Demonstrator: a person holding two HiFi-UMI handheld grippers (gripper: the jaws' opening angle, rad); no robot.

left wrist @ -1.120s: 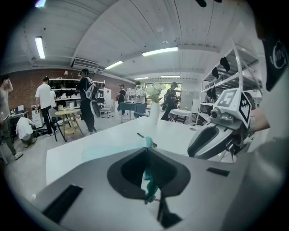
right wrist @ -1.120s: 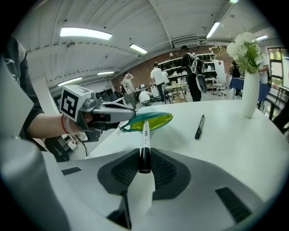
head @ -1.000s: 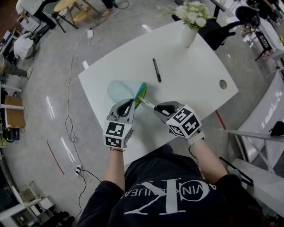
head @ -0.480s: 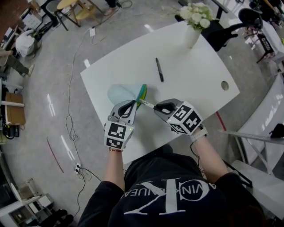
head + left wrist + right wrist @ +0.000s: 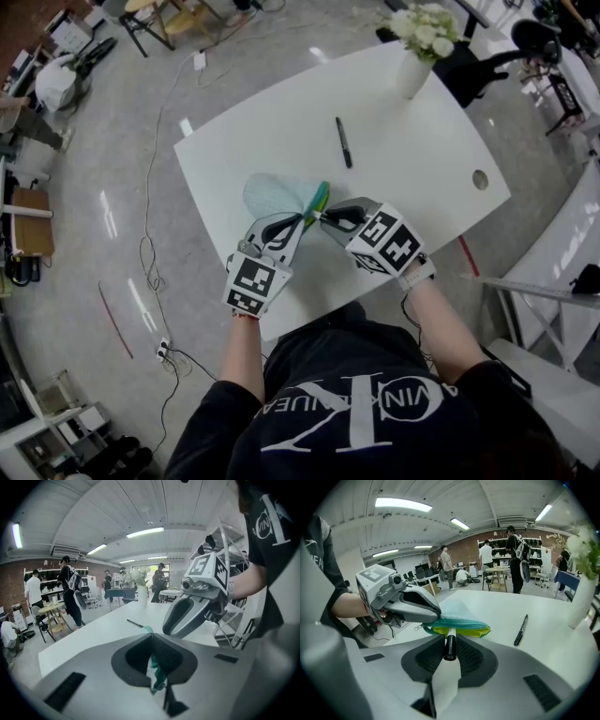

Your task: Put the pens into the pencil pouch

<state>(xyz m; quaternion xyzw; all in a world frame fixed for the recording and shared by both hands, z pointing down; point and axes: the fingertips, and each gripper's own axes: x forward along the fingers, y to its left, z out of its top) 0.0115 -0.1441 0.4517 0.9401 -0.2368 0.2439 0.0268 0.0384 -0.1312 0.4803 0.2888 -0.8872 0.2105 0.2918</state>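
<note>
In the head view, the left tool (image 5: 298, 223) and the right tool (image 5: 325, 217) met near the front edge of the white bench (image 5: 422, 159). The pencil pouch (image 5: 277, 194), pale teal with a yellow-green edge, was just beyond their tips, and the left tool's tip touched its near end. A black pen (image 5: 344, 142) lay alone farther back on the bench, well apart from the pouch. A vase of flowers (image 5: 413, 70) stood at the far edge.

In the left gripper view, the left tool (image 5: 151, 641) had its jaws pressed together on a fold of the pouch's (image 5: 158, 674) teal fabric. The right tool (image 5: 187, 616) hung just beyond and to the right. The black pen (image 5: 135, 624) lay behind on the bench.

In the right gripper view, the right tool (image 5: 450, 641) gripped a white-barrelled pen (image 5: 450, 646) between its jaws, with the pen's black end toward the camera. The pen's far end was at the pouch's (image 5: 459, 623) yellow-lined mouth, but I could not tell whether it had gone inside. The left tool (image 5: 415, 606) held the pouch's left end. The black pen (image 5: 521, 630) lay to the right on the bench.
</note>
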